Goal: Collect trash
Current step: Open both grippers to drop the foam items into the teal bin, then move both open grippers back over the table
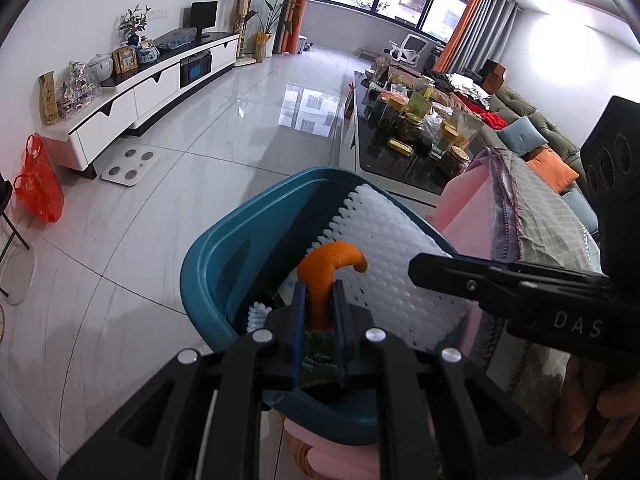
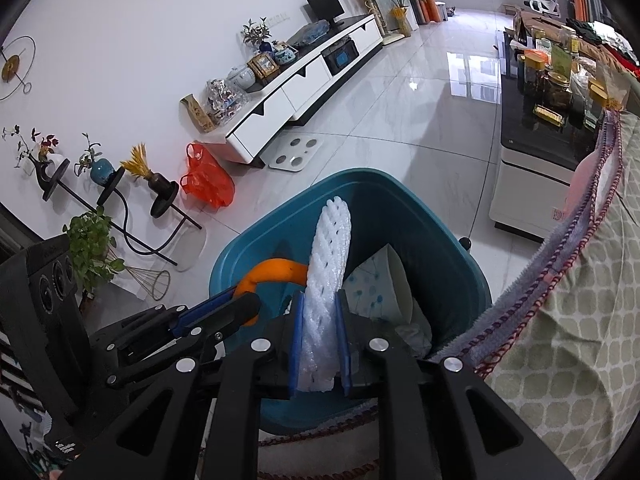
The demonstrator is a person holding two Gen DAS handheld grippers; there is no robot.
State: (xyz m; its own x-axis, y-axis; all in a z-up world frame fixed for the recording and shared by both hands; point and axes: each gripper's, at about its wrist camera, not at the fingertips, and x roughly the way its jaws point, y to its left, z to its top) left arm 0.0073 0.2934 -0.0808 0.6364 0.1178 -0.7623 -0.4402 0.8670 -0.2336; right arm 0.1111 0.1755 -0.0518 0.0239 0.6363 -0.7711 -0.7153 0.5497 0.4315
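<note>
Clamped in the left gripper (image 1: 318, 300) is a curled orange peel strip (image 1: 328, 268) and in the right gripper (image 2: 320, 312) a white foam fruit net (image 2: 328, 256), both held at lower centre above the teal plastic bin (image 2: 448, 240), so release is best made only once each piece is well inside its rim.

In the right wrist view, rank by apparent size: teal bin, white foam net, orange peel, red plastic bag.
1. Teal bin
2. White foam net
3. Red plastic bag and orange peel look alike; the bag lies farther away, so unranked.
</note>
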